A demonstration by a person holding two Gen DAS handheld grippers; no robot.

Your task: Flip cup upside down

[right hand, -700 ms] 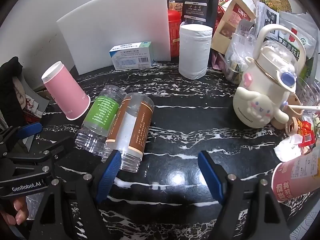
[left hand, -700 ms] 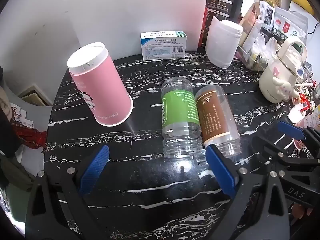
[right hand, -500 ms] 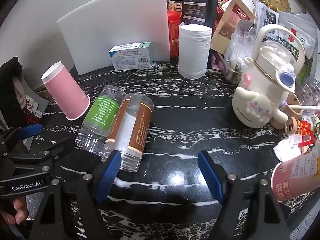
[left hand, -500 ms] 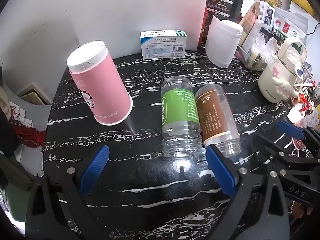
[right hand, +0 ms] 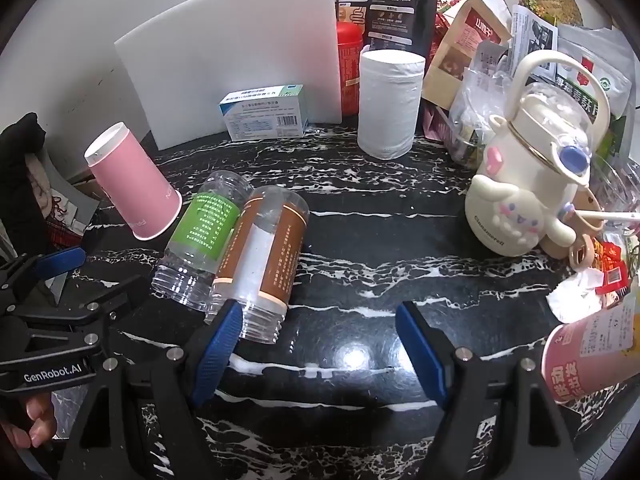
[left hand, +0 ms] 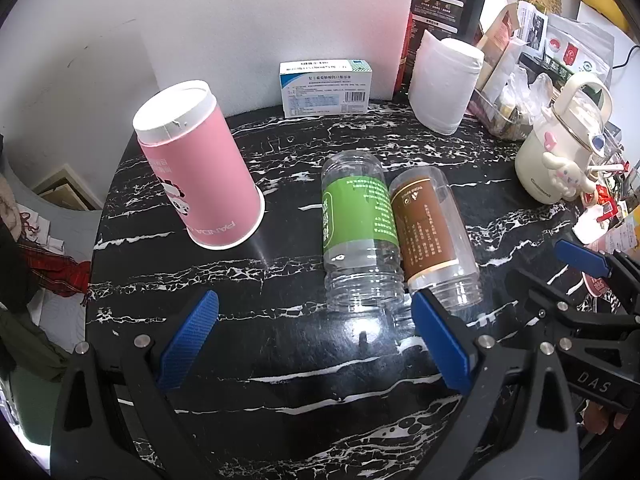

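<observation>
Paper cup [left hand: 199, 168] stands mouth-down on table [left hand: 280, 360], left of two bottles lying side by side, touching. Green-label bottle [left hand: 358, 236] left, brown-label bottle [left hand: 434, 236] right, mouths toward camera. Behind them: medicine box [left hand: 325, 87] against foam board [left hand: 272, 20], tissue roll [left hand: 444, 84] to its right. Cinnamoroll kettle [right hand: 524, 184] at far right.

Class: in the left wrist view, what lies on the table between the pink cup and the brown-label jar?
In the left wrist view, the green-label bottle lies on its side between the pink cup and brown-label jar, against the jar.
</observation>
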